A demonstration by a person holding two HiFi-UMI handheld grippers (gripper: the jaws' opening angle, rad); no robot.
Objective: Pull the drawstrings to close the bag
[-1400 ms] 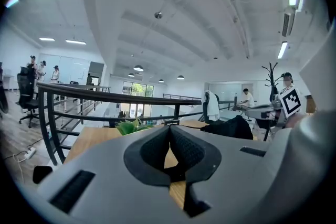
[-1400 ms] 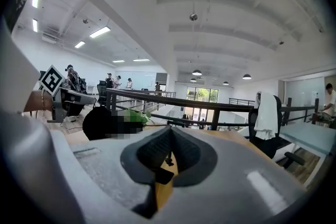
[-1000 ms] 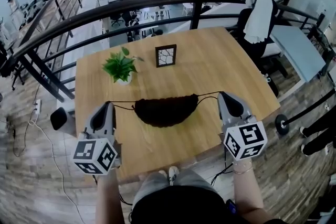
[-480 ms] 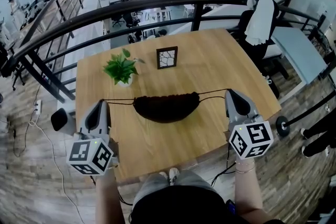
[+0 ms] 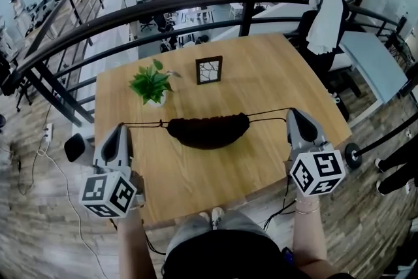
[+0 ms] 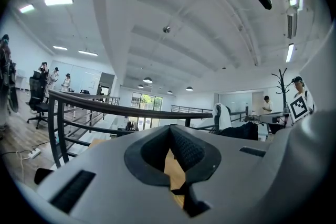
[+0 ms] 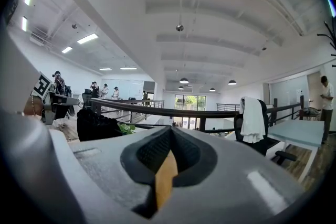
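Bag [image 5: 208, 131] 1; drawstrings [image 5: 140, 123] 2; left gripper [image 5: 121, 128], right gripper [image 5: 292, 114] seemingly clamping them

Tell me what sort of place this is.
Probably an open-plan office, perhaps a mezzanine level: a wooden table stands beside a black railing, with desks and chairs beyond it and ceiling strip lights overhead.

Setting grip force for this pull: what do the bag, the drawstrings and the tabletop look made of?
Bag: dark, matte, soft fabric, likely knit or woven; its top edge gathers in ridges.
Drawstrings: thin black cord, fibre unclear.
Tabletop: light wood or wood-look laminate, satin; grain lines show.
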